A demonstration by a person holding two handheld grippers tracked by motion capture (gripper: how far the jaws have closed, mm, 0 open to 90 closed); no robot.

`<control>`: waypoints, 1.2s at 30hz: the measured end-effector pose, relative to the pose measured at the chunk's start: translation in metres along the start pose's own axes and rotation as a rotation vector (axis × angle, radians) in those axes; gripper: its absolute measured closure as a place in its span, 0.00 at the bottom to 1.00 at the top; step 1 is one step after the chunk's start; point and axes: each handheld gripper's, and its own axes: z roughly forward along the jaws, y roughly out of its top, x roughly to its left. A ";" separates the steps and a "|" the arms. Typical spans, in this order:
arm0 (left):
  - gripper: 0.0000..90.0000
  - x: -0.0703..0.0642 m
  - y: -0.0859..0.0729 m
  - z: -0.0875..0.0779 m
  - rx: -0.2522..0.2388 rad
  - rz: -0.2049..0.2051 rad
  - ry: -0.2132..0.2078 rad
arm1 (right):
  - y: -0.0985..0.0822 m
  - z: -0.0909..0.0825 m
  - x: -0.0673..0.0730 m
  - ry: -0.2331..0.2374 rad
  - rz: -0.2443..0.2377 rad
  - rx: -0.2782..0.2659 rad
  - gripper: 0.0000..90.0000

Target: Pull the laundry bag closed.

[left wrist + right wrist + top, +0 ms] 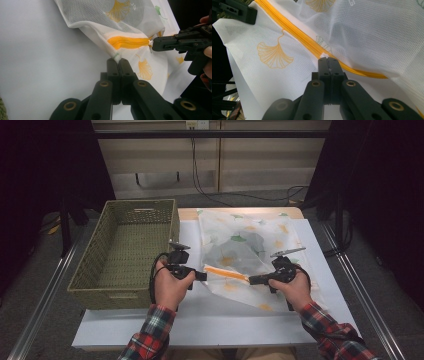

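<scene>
So I'm mid-zip on this mesh laundry bag, center of the high view. Left gripper pinches the bag's corner by the orange zipper; right gripper is clamped on the zipper pull. Next, I reckon: steady pull along the track, keeping the corner taut.

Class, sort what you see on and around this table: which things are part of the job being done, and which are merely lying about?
In the job:
- mesh laundry bag
- its orange zipper
- left gripper, shut on the bag's corner
- right gripper, shut at the zipper's pull

Lying about:
- wicker basket, untouched beside the bag
- cables on the floor behind the table
</scene>
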 end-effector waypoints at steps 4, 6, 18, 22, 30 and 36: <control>0.99 0.001 0.000 -0.001 -0.006 -0.003 0.002 | -0.001 0.000 -0.001 -0.009 -0.002 0.004 1.00; 0.99 0.002 0.000 -0.002 -0.006 0.000 0.007 | -0.001 -0.001 -0.002 -0.011 0.001 0.005 1.00; 0.99 0.004 0.001 -0.002 0.000 -0.002 0.006 | -0.003 -0.005 -0.005 -0.021 0.005 0.011 1.00; 0.99 0.004 0.001 -0.002 0.001 0.000 0.003 | -0.003 -0.008 -0.008 -0.023 0.004 0.003 1.00; 0.99 0.005 0.002 -0.004 0.001 -0.011 -0.001 | -0.005 -0.011 -0.010 -0.029 0.013 -0.002 1.00; 0.99 0.005 0.001 -0.004 0.003 -0.009 -0.001 | -0.005 -0.012 -0.010 -0.034 0.008 0.002 1.00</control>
